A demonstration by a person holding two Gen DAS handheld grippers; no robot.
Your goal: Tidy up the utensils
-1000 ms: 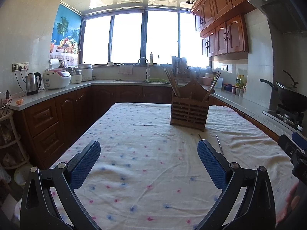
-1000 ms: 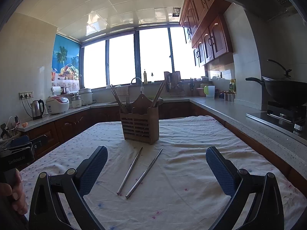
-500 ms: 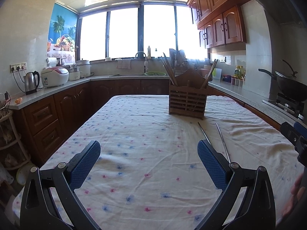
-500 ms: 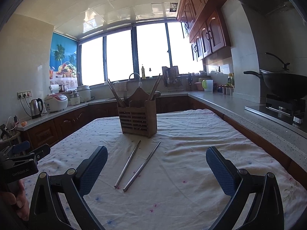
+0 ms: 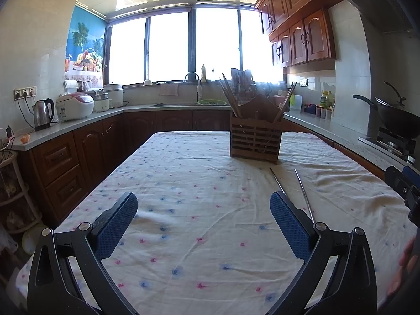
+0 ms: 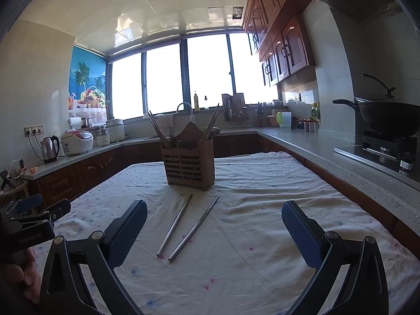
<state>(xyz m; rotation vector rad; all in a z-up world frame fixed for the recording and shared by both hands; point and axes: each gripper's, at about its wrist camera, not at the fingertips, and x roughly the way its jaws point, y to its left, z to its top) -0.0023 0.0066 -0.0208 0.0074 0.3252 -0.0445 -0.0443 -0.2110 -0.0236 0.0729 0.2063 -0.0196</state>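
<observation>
both sets of jaws are spread wide w/ nothing between them. the right gripper (image 6: 214, 225) hangs low over the table, and the two slim silver metal chopsticks (image 6: 187, 224) lie flat on the cloth in the gap between its blue pads, slanting toward 1 o'clock. vs 1 s ago the right cam's view has dropped & closed in: the sticks sit more central and bigger in frame, so the right gripper looks to be lining up on them. the left gripper (image 5: 203, 223) has tipped down a bit too; more of the sticks shows at its 2 o'clock, past its right pad, but it frames only bare cloth.

at 12 o'clock beyond the sticks, near their far tips, stands the slatted brown wooden utensil caddy (image 6: 188, 166), already holding chopsticks & other utensils. the white floral tablecloth (image 6: 262, 197) is rumpled around there.

meaning for the task: two sticks are out loose, the caddy is their likely home, and the right side is better placed for a pickup. thin round metal on cloth could roll or slip.
</observation>
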